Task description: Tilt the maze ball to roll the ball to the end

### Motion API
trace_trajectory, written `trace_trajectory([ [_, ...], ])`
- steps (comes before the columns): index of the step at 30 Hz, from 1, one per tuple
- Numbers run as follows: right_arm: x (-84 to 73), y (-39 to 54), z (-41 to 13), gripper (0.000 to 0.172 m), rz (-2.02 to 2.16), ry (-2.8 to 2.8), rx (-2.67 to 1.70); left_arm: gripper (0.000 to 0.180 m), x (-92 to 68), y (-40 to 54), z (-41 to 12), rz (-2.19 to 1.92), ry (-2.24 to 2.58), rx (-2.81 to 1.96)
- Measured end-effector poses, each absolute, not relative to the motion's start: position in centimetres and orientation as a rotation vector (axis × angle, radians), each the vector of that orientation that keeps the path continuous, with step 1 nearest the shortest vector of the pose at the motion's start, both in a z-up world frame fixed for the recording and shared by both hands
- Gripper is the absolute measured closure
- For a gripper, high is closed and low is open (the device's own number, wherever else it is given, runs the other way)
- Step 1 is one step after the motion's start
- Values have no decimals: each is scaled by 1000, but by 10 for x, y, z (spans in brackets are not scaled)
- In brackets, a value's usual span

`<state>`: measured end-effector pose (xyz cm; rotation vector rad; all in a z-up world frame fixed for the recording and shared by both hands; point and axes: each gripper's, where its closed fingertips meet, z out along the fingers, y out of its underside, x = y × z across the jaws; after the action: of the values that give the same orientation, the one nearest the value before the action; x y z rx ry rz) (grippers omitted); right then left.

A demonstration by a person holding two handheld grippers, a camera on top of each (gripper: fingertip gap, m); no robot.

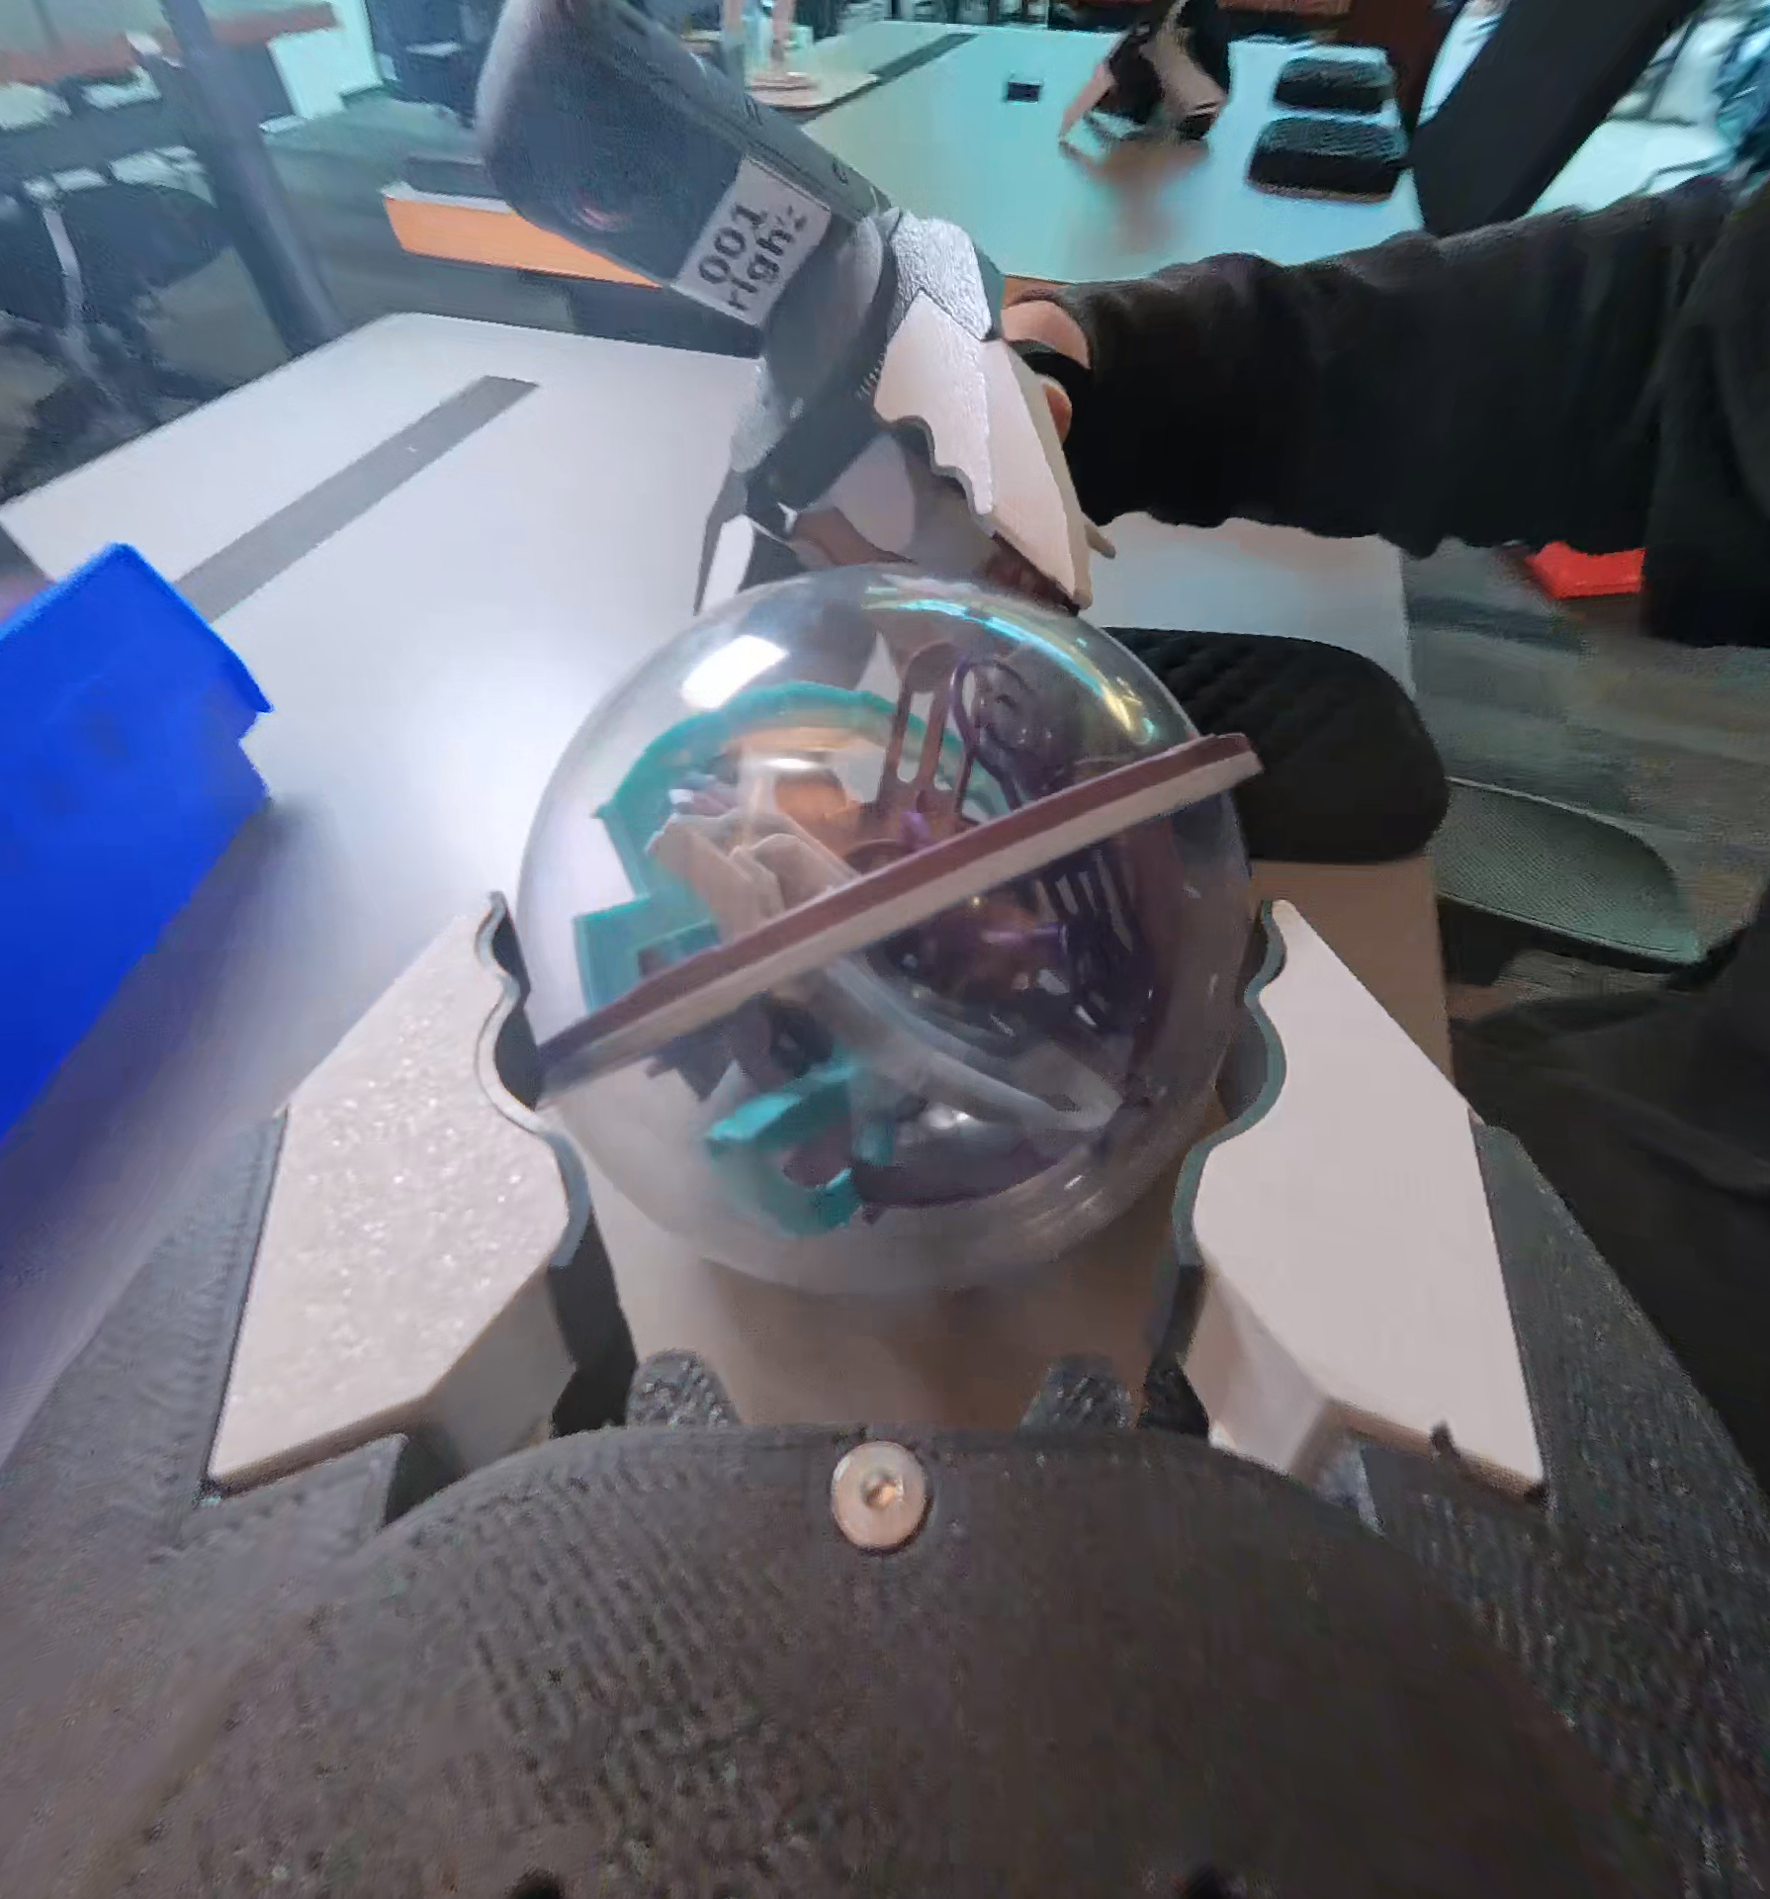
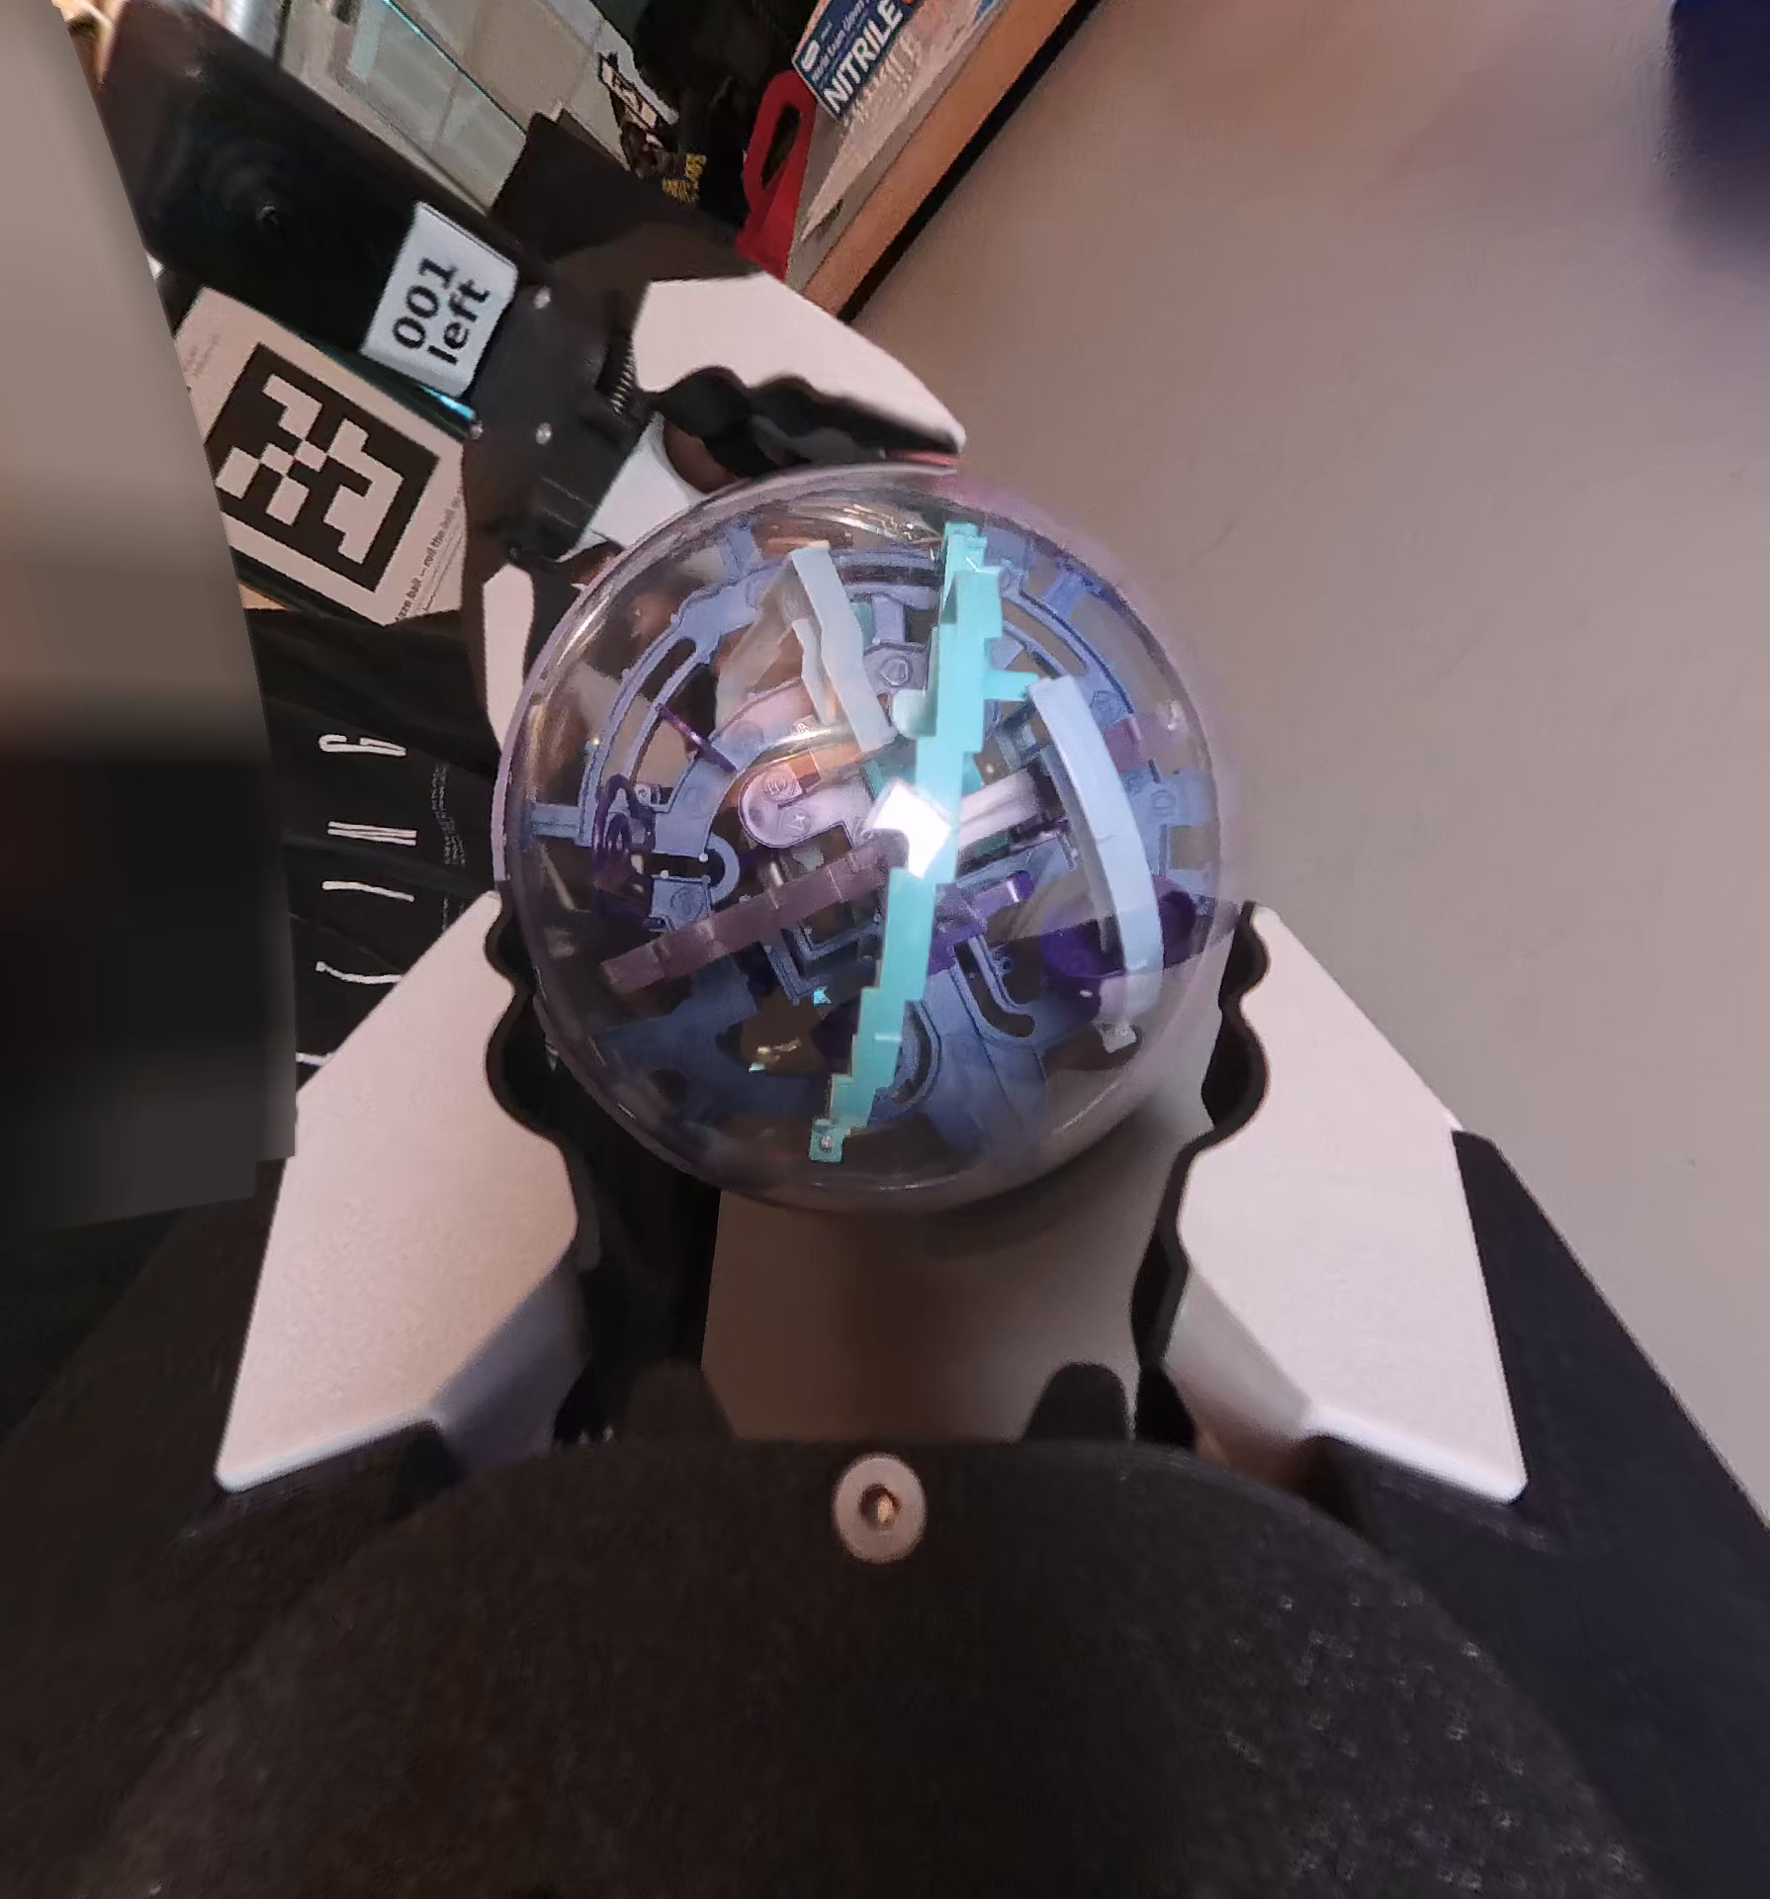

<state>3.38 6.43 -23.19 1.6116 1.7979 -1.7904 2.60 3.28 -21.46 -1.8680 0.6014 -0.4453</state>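
The maze ball [image 1: 860, 781] is a clear sphere with teal, purple and tan tracks inside and a brown seam ring running slantwise. It is held up off the grey table [image 1: 429, 575]. My left gripper [image 1: 883, 925] is shut on it, with both white fingers [image 1: 398, 1130] pressed to its sides. The right gripper's fingers [image 1: 1004, 462] reach over the ball's far top. In the right wrist view the ball [image 2: 717, 925] sits between my right gripper's [image 2: 873, 915] pads, which press on both sides. The left gripper's fingers [image 2: 819, 349] clasp it from behind. I cannot make out the small ball inside.
A blue bin [image 1: 69, 802] stands on the table at the left. A person's black sleeve [image 1: 1374, 391] and a black chair seat [image 1: 1302, 740] are at the right. A black-and-white marker card [image 2: 316, 462] and a red object [image 2: 773, 164] lie beyond the table edge.
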Motion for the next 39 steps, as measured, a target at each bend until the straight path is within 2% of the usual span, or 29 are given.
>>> trace_trajectory([
  [7,30,79,-220,40,-2012,1864,1705,48,4,39,-216,-678,470,-1861],
  [11,47,79,-222,40,-2092,2082,1702,49,-3,39,-216,-724,427,-1855],
  [23,56,69,-259,38,-1834,2694,1711,49,2,33,-216,-688,503,-1808],
  [39,50,68,-268,51,-1791,2714,1725,50,-1,42,-216,-753,387,-1802],
])
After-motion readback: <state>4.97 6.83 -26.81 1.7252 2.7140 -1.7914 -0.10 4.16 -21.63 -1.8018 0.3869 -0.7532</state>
